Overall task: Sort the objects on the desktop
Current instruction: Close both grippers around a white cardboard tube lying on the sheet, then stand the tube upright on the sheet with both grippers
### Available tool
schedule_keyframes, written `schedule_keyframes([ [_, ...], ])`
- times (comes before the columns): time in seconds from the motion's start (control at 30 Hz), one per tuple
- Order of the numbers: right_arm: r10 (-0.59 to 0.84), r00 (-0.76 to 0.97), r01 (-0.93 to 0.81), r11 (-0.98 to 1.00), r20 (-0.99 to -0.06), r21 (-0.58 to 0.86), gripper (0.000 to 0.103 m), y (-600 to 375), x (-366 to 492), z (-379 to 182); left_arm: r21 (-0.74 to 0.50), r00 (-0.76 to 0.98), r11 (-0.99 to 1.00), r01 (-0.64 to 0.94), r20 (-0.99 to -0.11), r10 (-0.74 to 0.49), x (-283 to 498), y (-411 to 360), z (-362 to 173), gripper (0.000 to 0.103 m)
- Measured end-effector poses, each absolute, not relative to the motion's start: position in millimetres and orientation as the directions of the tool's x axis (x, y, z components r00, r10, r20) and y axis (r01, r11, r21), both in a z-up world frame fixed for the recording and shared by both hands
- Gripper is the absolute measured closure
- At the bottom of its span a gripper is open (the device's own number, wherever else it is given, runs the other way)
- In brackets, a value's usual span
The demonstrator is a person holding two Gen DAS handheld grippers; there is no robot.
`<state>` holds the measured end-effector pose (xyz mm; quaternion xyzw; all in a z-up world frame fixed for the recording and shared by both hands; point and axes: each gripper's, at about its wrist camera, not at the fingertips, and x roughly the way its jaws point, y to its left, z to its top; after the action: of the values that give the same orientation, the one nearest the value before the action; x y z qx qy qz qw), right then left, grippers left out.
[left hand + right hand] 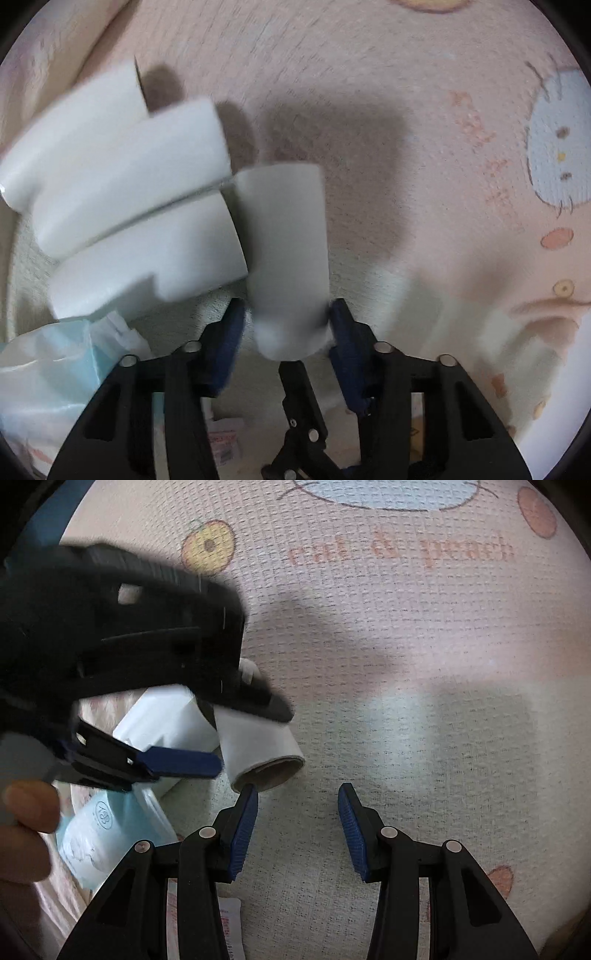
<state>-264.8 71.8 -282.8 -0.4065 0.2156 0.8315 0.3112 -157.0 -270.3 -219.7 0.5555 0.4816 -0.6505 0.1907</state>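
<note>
White paper roll [286, 254] stood between my left gripper's [286, 325] pads, gripped at its near end, beside three rolls [122, 192] already grouped on the table [406, 184]. My right gripper [297, 830] hung open and empty, clear of the work.

Three rolls [122, 184] are lying side by side on the mat [406, 92], left of a fourth roll [288, 251] standing between the left gripper [286, 325] fingers; a packet [44, 373] is lying nearer, below them.
</note>
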Motion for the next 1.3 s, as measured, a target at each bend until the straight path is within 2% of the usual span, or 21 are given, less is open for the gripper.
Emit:
schedule_keyframes([
  [0.13, 0.344, -0.471, -0.689, -0.719, -0.812, 0.095, 0.061, 71, -262, -282, -0.436, -0.321, -0.446, 0.782, -0.895, 0.310, -153, -270, -222, 0.056],
  [0.27, 0.334, -0.473, -0.677, -0.730, -0.815, 0.094, 0.061, 67, -262, -283, -0.482, -0.315, -0.449, 0.753, -0.862, 0.398, -154, -255, -228, 0.056],
  [0.4, 0.339, -0.478, -0.681, -0.726, -0.810, 0.098, 0.061, 66, -256, -284, -0.471, -0.308, -0.520, 0.713, -0.876, 0.372, -154, -238, -222, 0.056],
  [0.67, 0.328, -0.522, -0.719, -0.666, -0.788, 0.199, 0.061, 65, -221, -274, -0.560, -0.356, -0.550, 0.620, -0.825, 0.439, -155, -219, -217, 0.056],
  [0.9, 0.379, -0.511, -0.714, -0.687, -0.771, 0.135, 0.061, 48, -212, -259, -0.606, -0.372, -0.609, 0.512, -0.795, 0.479, -154, -188, -208, 0.057],
  [1.1, 0.355, -0.526, -0.726, -0.661, -0.773, 0.190, 0.060, 63, -200, -249, -0.611, -0.376, -0.625, 0.486, -0.792, 0.482, -152, -175, -212, 0.057],
  [1.17, 0.358, -0.513, -0.738, -0.648, -0.780, 0.188, 0.052, 64, -198, -249, -0.614, -0.373, -0.627, 0.480, -0.789, 0.487, -146, -185, -213, 0.057],
  [1.2, 0.367, -0.514, -0.746, -0.638, -0.775, 0.193, 0.042, 64, -196, -248, -0.619, -0.368, -0.622, 0.480, -0.786, 0.498, -145, -181, -215, 0.057],
  [1.23, 0.373, -0.525, -0.746, -0.634, -0.765, 0.203, 0.038, 63, -194, -246, -0.624, -0.365, -0.615, 0.481, -0.781, 0.507, -143, -182, -217, 0.057],
  [1.3, 0.372, -0.556, -0.738, -0.632, -0.744, 0.236, 0.037, 62, -190, -241, -0.635, -0.359, -0.603, 0.483, -0.771, 0.526, -140, -177, -223, 0.057],
])
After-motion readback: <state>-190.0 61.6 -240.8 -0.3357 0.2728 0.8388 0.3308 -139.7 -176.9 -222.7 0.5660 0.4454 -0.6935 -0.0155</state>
